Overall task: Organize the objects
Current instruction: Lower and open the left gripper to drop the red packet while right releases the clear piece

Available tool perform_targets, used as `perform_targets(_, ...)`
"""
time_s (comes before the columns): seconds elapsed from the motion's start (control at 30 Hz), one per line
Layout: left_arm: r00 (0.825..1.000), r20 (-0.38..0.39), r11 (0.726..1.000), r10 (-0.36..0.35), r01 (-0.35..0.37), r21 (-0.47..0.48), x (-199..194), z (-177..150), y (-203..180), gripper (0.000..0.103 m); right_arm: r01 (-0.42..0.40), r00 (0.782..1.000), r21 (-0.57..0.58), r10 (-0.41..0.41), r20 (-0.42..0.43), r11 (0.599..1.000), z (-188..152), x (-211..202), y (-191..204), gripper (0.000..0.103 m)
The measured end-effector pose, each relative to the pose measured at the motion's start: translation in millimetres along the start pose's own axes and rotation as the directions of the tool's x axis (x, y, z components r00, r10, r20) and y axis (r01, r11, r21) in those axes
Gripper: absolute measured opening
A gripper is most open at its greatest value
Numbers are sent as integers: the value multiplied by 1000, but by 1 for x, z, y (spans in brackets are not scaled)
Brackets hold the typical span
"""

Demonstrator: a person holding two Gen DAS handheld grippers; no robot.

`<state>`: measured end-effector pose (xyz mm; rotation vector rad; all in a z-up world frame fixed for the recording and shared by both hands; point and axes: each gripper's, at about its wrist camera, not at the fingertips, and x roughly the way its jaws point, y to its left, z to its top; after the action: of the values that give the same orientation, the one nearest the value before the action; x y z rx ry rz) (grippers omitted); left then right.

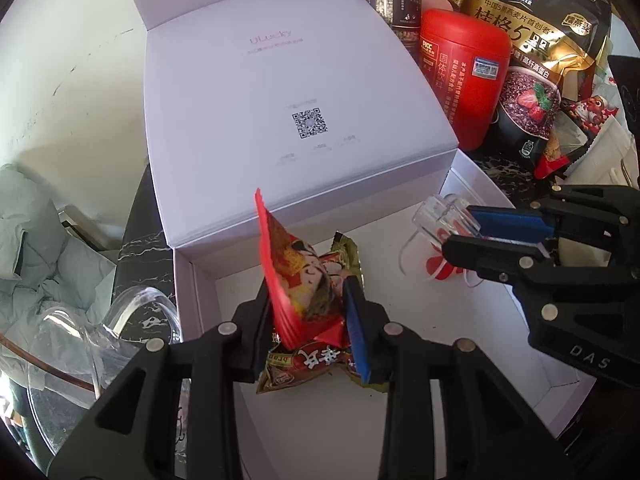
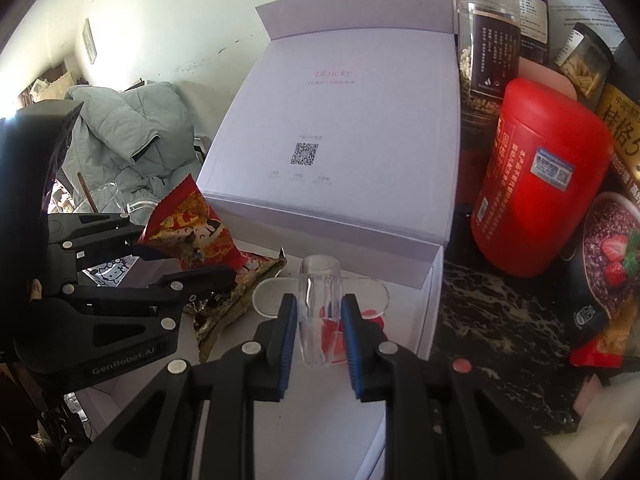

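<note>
A white gift box point(image 1: 472, 184) stands open, its lid point(image 1: 280, 100) folded back behind it. My left gripper point(image 1: 308, 300) is shut on a red snack packet point(image 1: 292, 272) just above the box floor. A gold-edged snack packet point(image 1: 304, 368) lies on that floor under it. In the right wrist view the same left gripper point(image 2: 188, 260) holds the red packet point(image 2: 192, 220) over the gold-edged packet point(image 2: 236, 292). My right gripper point(image 2: 320, 320) is shut on a clear plastic holder point(image 2: 320, 300) with red shapes, over the box's right side. It also shows in the left wrist view, right gripper point(image 1: 464, 228) with the holder point(image 1: 440, 216).
A red canister point(image 2: 540, 184), tall jars point(image 2: 488, 48) and an oat bag point(image 1: 532, 40) crowd the dark marble counter point(image 2: 500, 320) right of the box. A glass jug point(image 1: 80, 340) and a grey-green jacket point(image 2: 132, 128) are on the left.
</note>
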<state>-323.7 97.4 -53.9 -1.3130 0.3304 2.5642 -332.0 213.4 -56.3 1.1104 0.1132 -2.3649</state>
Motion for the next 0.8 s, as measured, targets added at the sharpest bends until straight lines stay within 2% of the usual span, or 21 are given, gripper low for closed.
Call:
perform_targets(0.3,1000,-21,1000,4,-4,-26,0,2,4,40,17,1000,-7,-17,-5,1000,0,0,4,24)
perform_targets(0.43,999,-22,1000,24,-25,-18,-3,2,2,44,42,999,-5,-42,8,999,-1,-7,5,32)
perform_targets(0.5,999,-27,999,45,-45,-21,-6,1,2,52,48,999,2,-48,8,999,-3,-10,6,34)
perform_targets(0.67,999,-7,999,42,-42,-25,-19,0,2,53,64,998,15,-65,19,998,-6,-24,8,34)
perform_targets(0.8,999,21,998,50,-49,-42,-32,0,4,59,88,995,11,-89,38,996,-5,-39,11,34)
